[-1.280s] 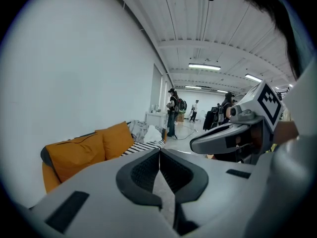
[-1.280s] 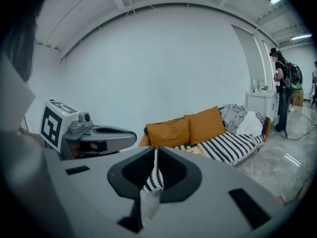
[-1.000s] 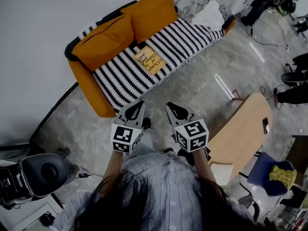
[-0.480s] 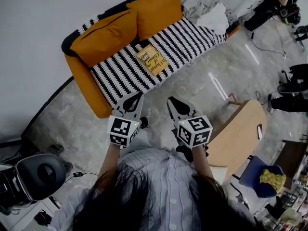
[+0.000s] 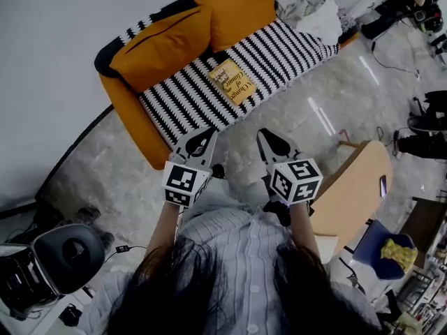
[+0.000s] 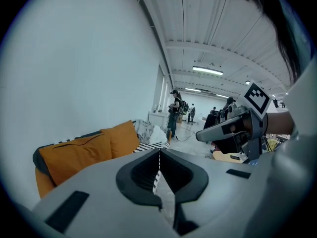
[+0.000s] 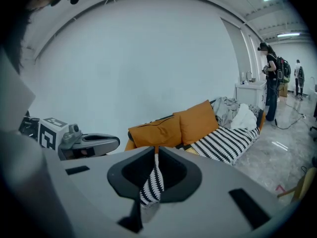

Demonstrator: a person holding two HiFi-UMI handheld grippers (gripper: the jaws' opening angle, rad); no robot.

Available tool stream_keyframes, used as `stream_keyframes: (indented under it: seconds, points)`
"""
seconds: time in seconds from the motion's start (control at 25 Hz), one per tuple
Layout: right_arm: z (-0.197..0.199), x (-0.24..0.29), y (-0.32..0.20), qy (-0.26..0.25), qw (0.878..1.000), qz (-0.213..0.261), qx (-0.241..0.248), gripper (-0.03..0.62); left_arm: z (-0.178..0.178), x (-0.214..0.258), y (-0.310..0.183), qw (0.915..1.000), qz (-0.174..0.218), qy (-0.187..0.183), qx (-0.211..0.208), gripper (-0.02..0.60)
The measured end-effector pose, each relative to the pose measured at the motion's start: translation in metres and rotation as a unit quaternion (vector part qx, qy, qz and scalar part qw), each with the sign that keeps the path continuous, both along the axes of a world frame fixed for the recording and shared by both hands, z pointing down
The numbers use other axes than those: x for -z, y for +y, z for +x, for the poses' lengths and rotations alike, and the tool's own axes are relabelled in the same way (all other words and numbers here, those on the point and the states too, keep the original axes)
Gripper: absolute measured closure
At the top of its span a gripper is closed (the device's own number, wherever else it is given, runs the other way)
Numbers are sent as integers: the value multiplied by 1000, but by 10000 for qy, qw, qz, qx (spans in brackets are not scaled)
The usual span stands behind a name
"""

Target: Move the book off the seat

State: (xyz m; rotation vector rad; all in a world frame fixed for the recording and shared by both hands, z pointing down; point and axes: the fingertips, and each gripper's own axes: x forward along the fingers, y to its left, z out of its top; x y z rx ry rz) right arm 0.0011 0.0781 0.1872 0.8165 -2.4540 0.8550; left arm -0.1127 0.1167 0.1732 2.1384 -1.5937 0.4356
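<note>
Book, flat yellow rectangle, lies on striped seat; left claw and right claw closed, empty.

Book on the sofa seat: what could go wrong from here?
The left gripper and right gripper are shut, short of the book; arriving shut would likely shove it. It lies flat on the striped cover, so the jaws may pinch fabric too. It is near the seat's front edge and could slide off.

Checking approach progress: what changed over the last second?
The left hand-held gripper and right hand-held gripper both moved forward toward the sofa. Nothing was taken hold of or let go. Both stay shut and empty; the book still lies on the striped seat.
</note>
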Motion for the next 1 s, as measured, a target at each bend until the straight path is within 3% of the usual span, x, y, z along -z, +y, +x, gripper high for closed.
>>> stream_keyframes:
  seconds: [0.32,0.68,1.0]
  points:
    - [7,-12,-29,214,9997,-68,-114,560,-4,-5,-19,9998,113,148,88,569]
    - [-5,-35,-100,10,9999,-113,26,560,-9,-3,-38,9981,235,365,445,569]
    - [-3,-83,-181,310,9988,-160,344,559,-24,-46,-95,9990,-352,124,260,569]
